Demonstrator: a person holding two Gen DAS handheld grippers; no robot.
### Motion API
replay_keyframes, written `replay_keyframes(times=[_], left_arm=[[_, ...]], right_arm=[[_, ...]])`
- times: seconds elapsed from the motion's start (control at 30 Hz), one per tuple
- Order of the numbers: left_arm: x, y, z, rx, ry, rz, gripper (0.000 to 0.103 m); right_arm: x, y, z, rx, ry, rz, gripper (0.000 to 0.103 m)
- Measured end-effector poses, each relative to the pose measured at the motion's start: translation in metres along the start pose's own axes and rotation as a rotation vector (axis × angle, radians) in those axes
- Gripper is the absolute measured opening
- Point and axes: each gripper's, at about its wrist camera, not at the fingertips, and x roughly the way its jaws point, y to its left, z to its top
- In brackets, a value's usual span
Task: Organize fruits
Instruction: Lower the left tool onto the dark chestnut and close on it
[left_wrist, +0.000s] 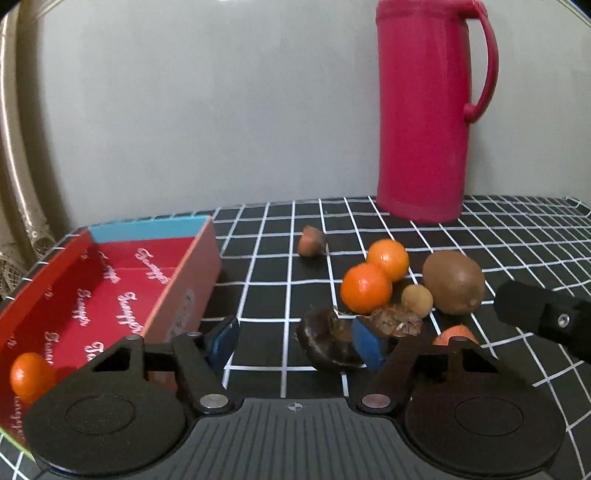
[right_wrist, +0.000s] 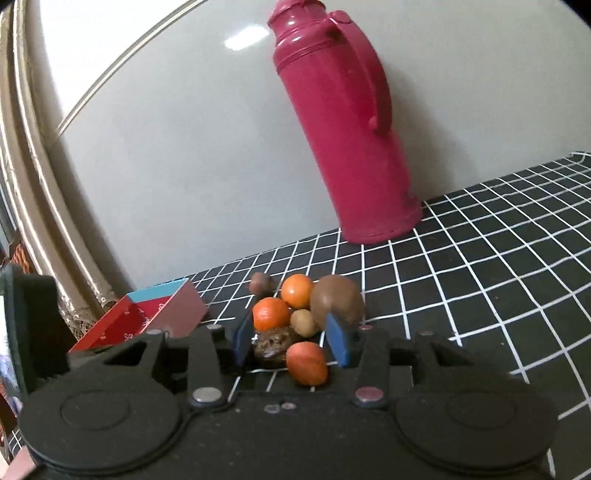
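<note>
One small orange mandarin (left_wrist: 31, 376) already lies in the open red cardboard box with pink lettering (left_wrist: 122, 291), at the lower left of the left wrist view, which suggests the box is where the fruit is meant to be collected. Most of the fruit is bunched on the black tablecloth with white grid lines (left_wrist: 517, 240) at the centre right of that view: two more orange mandarins (left_wrist: 365, 288), touching each other, a brown fuzzy kiwi (left_wrist: 453, 282) to their right, a small tan round fruit (left_wrist: 416, 300) tucked between them, and a dark brown wrinkled piece (left_wrist: 330, 343) in front. A small reddish-brown fruit (left_wrist: 312, 242) sits apart, nearer the wall. A tall magenta plastic thermos jug with a handle (left_wrist: 421, 110) stands upright at the back against the wall, clear of the work.

The left gripper (left_wrist: 299, 343) has its blue-padded fingers (left_wrist: 221, 345) apart with bare cloth between them; the right-hand pad sits beside or just in front of the dark wrinkled piece, so nothing is clamped. In the right wrist view, the right gripper (right_wrist: 291, 341) is set low at the near edge of the pile, jaws apart, with the dark wrinkled piece and a smooth orange-red oval fruit (right_wrist: 306, 363) in the gap. Neither pad presses on them as far as I can tell. My reading is that this gripper is lined up for a pick from the front of the pile, where a fruit can be taken without disturbing the others.
</note>
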Motion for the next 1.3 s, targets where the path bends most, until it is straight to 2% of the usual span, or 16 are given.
replay_keyframes(times=[0.13,0.2,0.33,0.6,0.7,0.73,0.9,1.03,1.1,1.13,1.17,1.2,1.23,1.3], left_arm=[[0.007,-0.005,0.0,-0.002,0.008,-0.02,0.068],[0.009,-0.007,-0.001,-0.008,0.011,-0.031,0.065],[0.008,-0.013,-0.001,0.008,-0.003,-0.06,0.044],[0.006,-0.015,-0.003,0.0,-0.018,-0.058,0.042],[0.0,-0.014,-0.001,0.001,-0.034,-0.061,0.031],[-0.001,-0.013,0.0,0.003,-0.041,-0.055,0.023],[0.0,-0.008,0.0,-0.007,-0.028,-0.065,0.023],[0.001,-0.01,0.0,-0.005,-0.027,-0.036,0.024],[0.002,-0.009,0.0,-0.011,-0.027,-0.025,0.027],[0.002,-0.009,0.0,-0.016,-0.028,-0.013,0.043],[0.003,-0.007,0.0,-0.028,-0.012,-0.012,0.085],[0.005,-0.006,-0.001,-0.047,0.017,-0.014,0.103],[0.004,-0.007,-0.003,-0.049,0.01,-0.029,0.103],[-0.001,-0.016,-0.004,0.017,-0.028,0.002,0.103]], right_arm=[[0.001,0.002,-0.001,-0.03,-0.003,-0.015,0.046],[0.001,0.0,0.0,-0.019,-0.006,-0.013,0.046],[-0.001,-0.005,0.002,-0.002,-0.015,-0.019,0.052],[-0.008,-0.01,0.003,0.015,-0.027,-0.025,0.057],[-0.007,-0.01,0.003,0.012,-0.024,-0.031,0.057],[-0.007,-0.009,0.003,0.011,-0.021,-0.034,0.057],[-0.005,-0.009,0.002,0.024,-0.016,-0.036,0.057],[-0.004,-0.006,0.001,0.013,-0.012,-0.034,0.057],[-0.003,-0.006,0.001,0.006,-0.01,-0.037,0.057],[-0.003,-0.007,0.001,0.009,-0.01,-0.036,0.057],[-0.003,-0.008,0.001,0.014,-0.011,-0.035,0.057],[-0.003,-0.009,0.001,0.018,-0.01,-0.034,0.058],[-0.003,-0.009,0.002,0.021,-0.009,-0.031,0.057],[-0.004,-0.008,0.002,0.022,-0.013,-0.026,0.058]])
